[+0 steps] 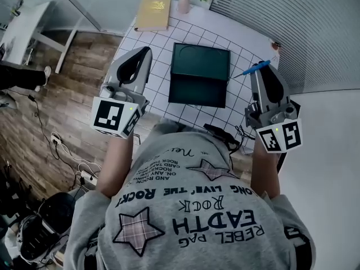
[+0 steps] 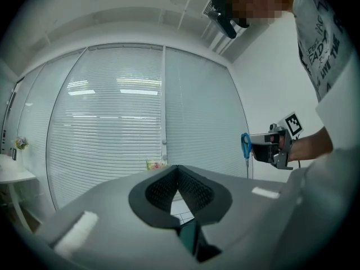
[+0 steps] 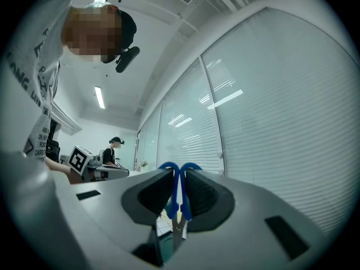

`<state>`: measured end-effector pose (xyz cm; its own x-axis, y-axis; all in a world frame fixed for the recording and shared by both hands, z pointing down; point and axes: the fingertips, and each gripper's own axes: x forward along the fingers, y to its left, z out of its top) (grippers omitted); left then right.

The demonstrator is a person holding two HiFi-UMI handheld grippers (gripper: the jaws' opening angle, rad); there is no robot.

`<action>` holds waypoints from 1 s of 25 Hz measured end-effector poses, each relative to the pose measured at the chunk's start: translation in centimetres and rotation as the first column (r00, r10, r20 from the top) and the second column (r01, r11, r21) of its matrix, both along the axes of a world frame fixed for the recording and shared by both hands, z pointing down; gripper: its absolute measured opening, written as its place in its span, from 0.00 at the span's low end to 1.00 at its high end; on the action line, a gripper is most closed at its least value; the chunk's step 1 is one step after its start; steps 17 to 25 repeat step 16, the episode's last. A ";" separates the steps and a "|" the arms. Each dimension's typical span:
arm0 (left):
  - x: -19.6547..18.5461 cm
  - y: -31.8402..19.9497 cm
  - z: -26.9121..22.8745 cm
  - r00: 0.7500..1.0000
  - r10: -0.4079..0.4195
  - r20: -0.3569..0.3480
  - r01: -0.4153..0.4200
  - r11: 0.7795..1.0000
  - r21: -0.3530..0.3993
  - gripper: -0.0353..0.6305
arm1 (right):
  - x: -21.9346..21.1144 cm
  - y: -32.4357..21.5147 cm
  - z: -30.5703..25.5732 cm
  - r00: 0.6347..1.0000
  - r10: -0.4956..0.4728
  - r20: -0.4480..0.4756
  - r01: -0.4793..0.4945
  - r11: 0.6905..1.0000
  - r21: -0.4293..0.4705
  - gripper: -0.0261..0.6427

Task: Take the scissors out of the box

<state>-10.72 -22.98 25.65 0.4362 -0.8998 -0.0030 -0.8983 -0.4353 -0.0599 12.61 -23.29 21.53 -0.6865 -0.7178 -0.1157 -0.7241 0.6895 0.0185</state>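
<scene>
Right gripper [image 1: 263, 75] clamped on blue-handled metal scissors [image 1: 256, 67], frame centre right, beside dark green open box [image 1: 199, 61]; hold squeeze steady, blades level. Left gripper [image 1: 145, 52] jaws together, empty

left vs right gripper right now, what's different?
The left gripper has its jaws closed on nothing; the right gripper is clamped on the blue-handled scissors. The left gripper's jaws touch at the tips; the right gripper's jaws are held apart by the scissors' handles. Shared: both are raised off the table, one on each side of the dark box.
</scene>
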 end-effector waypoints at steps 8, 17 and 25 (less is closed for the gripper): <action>-0.1 0.4 0.1 1.000 -0.014 0.001 0.014 1.000 -0.001 0.06 | -0.1 0.1 0.2 1.000 -0.002 0.005 0.002 1.000 0.004 0.16; 0.1 0.5 0.2 1.000 -0.009 0.002 0.009 1.000 0.004 0.06 | -0.1 0.4 0.2 1.000 0.001 0.005 -0.001 1.000 0.011 0.16; 0.1 0.5 0.2 1.000 -0.009 0.002 0.009 1.000 0.004 0.06 | -0.1 0.4 0.2 1.000 0.001 0.005 -0.001 1.000 0.011 0.16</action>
